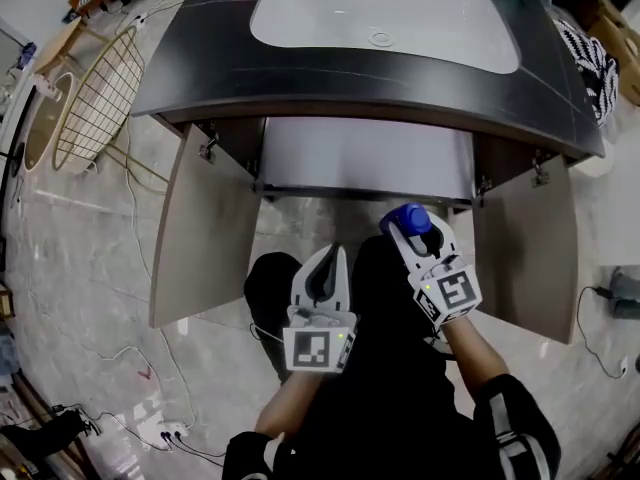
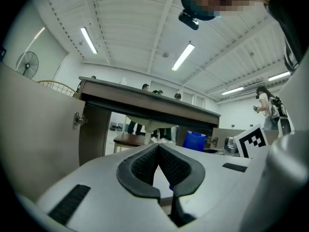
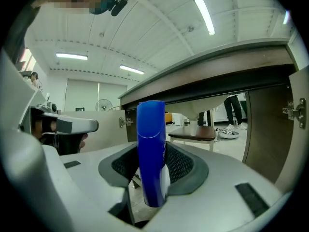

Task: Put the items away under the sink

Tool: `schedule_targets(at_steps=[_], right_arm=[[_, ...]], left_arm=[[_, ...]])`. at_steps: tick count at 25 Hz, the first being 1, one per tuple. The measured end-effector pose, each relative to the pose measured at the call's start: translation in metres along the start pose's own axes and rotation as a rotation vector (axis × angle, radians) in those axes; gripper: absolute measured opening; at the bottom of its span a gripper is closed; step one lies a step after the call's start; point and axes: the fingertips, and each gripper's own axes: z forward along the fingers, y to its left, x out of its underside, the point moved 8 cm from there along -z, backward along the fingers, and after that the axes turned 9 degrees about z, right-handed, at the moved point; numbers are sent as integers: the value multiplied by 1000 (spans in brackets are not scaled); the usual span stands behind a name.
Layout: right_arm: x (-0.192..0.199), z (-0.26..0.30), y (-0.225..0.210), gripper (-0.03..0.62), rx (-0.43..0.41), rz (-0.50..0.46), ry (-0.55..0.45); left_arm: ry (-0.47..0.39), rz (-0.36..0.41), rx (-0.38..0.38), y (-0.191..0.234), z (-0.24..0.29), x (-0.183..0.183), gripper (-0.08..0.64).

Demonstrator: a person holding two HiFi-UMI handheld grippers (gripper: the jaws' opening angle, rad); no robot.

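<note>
While both cupboard doors stand swung wide, the step in hand looks like carrying one item into the space under the sink. At the far left the left door (image 1: 205,233) hangs open. Just right of it the left tongs (image 1: 333,254) are pressed tip to tip with nothing between them, low in front of the person's knees. Further right, the right tongs (image 1: 412,231) are clamped round a blue bottle (image 3: 150,149) and hold it upright. The bottle is near the cupboard opening (image 1: 365,158) but not yet inside. Beyond it stands the right door (image 1: 525,258).

The next move probably calls for reaching forward beneath the basin's underside, setting the bottle upright, then parting the tongs.

The dark bench (image 1: 200,58) carries a white basin (image 1: 385,18). The floor (image 1: 80,258) is pale and marbled, with cables (image 1: 150,368) trailing at left near a wire frame (image 1: 100,98).
</note>
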Motion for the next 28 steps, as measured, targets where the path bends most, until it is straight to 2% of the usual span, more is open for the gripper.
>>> schedule_targets(at_steps=[5, 14, 21, 28], right_arm=[[4, 7, -10, 158, 4, -22, -3], [34, 49, -37, 158, 19, -50, 21], [59, 93, -62, 158, 64, -69, 37], [91, 141, -80, 158, 53, -107, 45]], left_arm=[[-2, 16, -5, -4, -1, -5, 14], [-14, 11, -24, -6, 3, -3, 14], [0, 29, -20, 1, 6, -1, 14], [10, 32, -1, 7, 13, 1, 14]])
